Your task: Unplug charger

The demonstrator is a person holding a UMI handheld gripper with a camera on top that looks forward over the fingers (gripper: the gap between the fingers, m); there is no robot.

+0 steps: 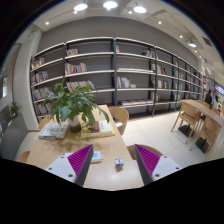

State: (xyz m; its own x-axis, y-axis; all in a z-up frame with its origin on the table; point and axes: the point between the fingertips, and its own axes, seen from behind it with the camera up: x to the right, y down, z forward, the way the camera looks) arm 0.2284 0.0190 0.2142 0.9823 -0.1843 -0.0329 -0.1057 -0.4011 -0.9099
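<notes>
- Gripper (112,163): two fingers with magenta pads (79,158), ribbed in texture and wedge-shaped, set on pale housings. The fingers stand spread wide apart, with bare tabletop showing between them. Nothing is held.
- Table (115,150): light wood, smooth and matt, with rounded edges. It runs from the fingers away toward 12 o'clock.
- Small flat object (96,155): pale, rounded, lying on the tabletop just beside the left-hand pad, at about 1 o'clock from it. Too small to say whether it is the charger; no cable or socket can be made out.
- Potted plant (73,103): broad green leaves, arching outward, standing on the table beyond the fingers at about 11 o'clock.
- Books and papers (97,128): flat stacks lying around the foot of the plant, one at its 3 o'clock side, another at its 8 o'clock side.
- Bookshelves (110,70): dark frames with pale shelves, partly filled with books, spanning the far wall from 10 to 2 o'clock.
- Wooden chairs (188,115): light timber, grouped with a second table at 3 o'clock, well apart from the near table.
- Floor: pale and smooth.
- Ceiling lights (110,6): bright rectangular panels at 12 o'clock.
</notes>
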